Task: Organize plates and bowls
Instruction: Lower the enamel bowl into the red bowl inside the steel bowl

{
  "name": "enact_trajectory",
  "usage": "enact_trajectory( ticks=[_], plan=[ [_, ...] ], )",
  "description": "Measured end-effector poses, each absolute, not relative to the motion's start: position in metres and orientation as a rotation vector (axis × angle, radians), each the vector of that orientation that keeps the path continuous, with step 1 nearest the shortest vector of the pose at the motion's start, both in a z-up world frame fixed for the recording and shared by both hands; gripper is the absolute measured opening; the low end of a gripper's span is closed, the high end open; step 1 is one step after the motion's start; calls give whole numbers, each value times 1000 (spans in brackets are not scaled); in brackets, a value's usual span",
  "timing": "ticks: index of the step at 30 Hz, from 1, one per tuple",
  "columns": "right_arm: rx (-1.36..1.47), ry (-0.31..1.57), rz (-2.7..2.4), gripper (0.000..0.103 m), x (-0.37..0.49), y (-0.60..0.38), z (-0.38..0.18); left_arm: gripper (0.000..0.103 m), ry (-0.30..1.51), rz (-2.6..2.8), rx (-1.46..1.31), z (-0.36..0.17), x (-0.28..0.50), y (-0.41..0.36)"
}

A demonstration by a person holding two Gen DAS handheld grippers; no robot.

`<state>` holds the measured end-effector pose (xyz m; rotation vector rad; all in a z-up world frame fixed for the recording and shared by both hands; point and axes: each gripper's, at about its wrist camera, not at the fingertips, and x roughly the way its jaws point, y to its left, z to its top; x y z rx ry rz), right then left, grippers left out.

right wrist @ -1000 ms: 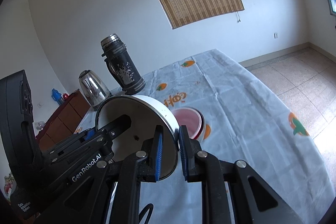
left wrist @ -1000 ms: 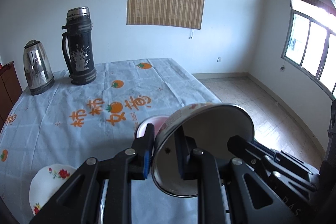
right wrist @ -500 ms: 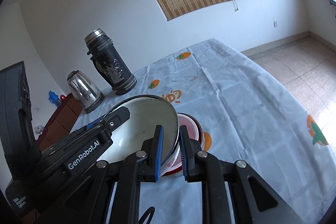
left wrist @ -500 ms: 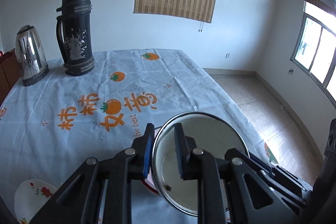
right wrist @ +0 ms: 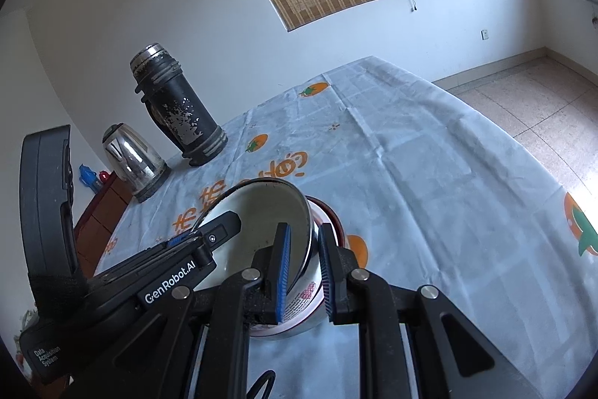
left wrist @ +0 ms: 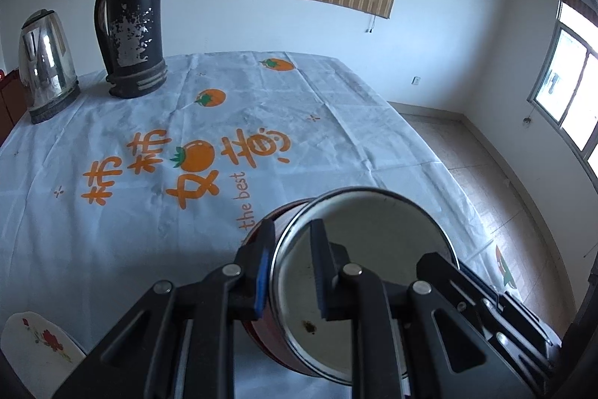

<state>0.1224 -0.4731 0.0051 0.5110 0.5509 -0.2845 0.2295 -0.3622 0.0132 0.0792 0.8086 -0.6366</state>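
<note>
Jaws of both the left gripper and right gripper clamp the enamel bowl's rim at nine and three o'clock, tilted over the red-rimmed bowl.

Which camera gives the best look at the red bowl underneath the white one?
The right wrist view: the red bowl shows its rim and pale inside behind the white bowl. The left wrist view shows only a red sliver beside the white bowl's rim.

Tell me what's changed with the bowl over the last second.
Both grippers, left and right, have lowered the white enamel bowl from a steep tilt down into the red bowl on the table. Both stay clamped on its rim; the thermos and kettle haven't moved.
</note>
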Motion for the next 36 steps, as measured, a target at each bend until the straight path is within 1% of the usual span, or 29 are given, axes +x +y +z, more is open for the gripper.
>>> enact_trajectory(
  ticks=[6,36],
  plan=[
    [489,557,-286,17,130,-469,-6,17,822,-634,67,7,238,-360],
    [468,497,-311,17,120,-469,-3,17,789,-604,141,2,235,-373]
  ],
)
